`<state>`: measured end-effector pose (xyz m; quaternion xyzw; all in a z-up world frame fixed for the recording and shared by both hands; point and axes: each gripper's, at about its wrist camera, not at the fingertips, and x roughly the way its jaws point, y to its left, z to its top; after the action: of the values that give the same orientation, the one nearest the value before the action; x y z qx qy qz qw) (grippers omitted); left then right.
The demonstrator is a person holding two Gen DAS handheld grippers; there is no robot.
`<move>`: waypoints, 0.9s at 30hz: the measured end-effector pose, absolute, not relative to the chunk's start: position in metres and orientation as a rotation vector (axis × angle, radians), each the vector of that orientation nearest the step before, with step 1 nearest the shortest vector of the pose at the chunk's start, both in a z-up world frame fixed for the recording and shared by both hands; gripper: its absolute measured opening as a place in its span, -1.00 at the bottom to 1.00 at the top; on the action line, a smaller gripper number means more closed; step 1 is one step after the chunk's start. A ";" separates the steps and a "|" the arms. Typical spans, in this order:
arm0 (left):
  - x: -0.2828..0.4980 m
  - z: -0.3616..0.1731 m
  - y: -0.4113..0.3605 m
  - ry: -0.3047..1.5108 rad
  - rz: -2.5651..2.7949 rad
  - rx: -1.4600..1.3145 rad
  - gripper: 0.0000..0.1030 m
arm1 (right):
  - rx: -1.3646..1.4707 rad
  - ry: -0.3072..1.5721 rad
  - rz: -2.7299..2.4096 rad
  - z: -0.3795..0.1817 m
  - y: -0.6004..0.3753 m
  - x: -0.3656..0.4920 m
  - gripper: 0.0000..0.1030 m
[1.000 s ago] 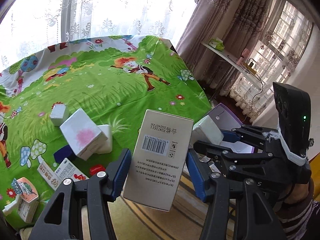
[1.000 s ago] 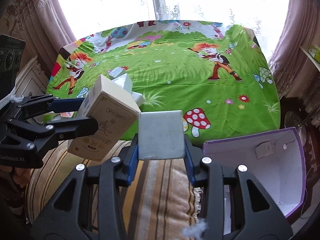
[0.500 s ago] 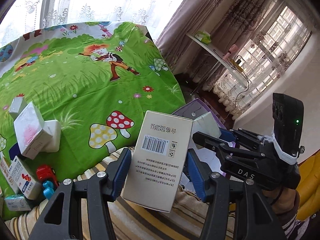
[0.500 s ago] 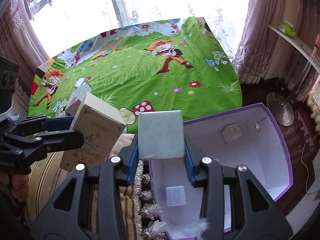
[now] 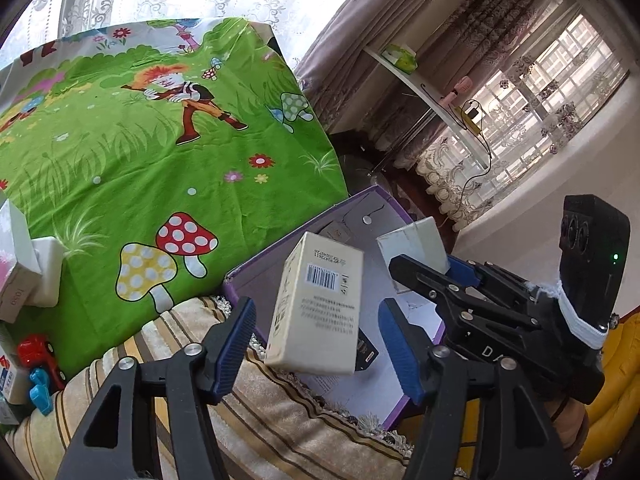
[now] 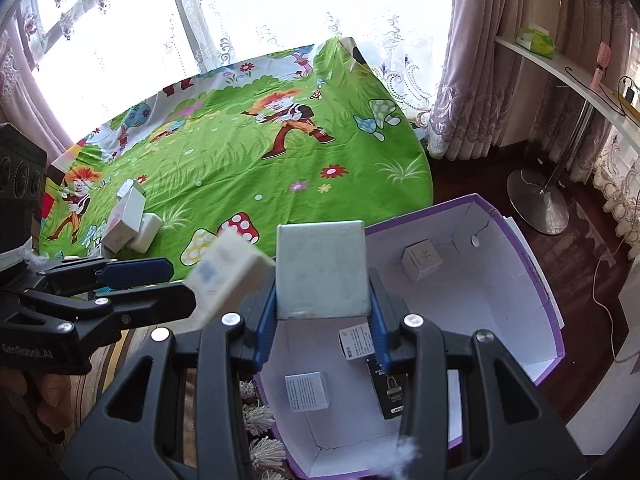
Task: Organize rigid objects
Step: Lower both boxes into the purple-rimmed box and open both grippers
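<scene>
Left wrist view: drop-off step — the bed (image 5: 132, 152), with its green cartoon sheet, sits left and behind; the purple-edged storage box (image 5: 304, 236) stands on the floor at the bed's near right corner. Left claw (image 5: 316, 344) has just been opening, blue pads clear of the cream carton (image 5: 316, 304), which is tilted between them, apparently falling toward the box. In the right wrist view the carton (image 6: 228, 272) is blurred, just off the box's left edge. Right claw (image 6: 322, 320) is clamped on a plain white box (image 6: 322, 268), held over the storage box's near left part. Next move, my guess: spread the right claw so the white box lands inside, then go back for the boxes left on the bed's left side.

Writing: barcode and small print on the carton, not legible; "GenRobot.AI" on the left claw body; "1059" on a white box (image 5: 16, 280) at the bed's left edge.
</scene>
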<state>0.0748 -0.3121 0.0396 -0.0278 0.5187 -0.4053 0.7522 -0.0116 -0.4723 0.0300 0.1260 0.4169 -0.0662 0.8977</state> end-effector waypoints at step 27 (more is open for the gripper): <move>0.060 0.057 -0.256 0.969 -0.745 -0.038 0.35 | 0.230 0.867 -0.123 0.037 -0.451 -0.008 0.38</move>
<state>0.0602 -0.2564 0.0566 -0.0178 0.4550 -0.3498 0.8187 -0.0082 -0.4515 0.0368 0.1112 0.4187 -0.0592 0.8993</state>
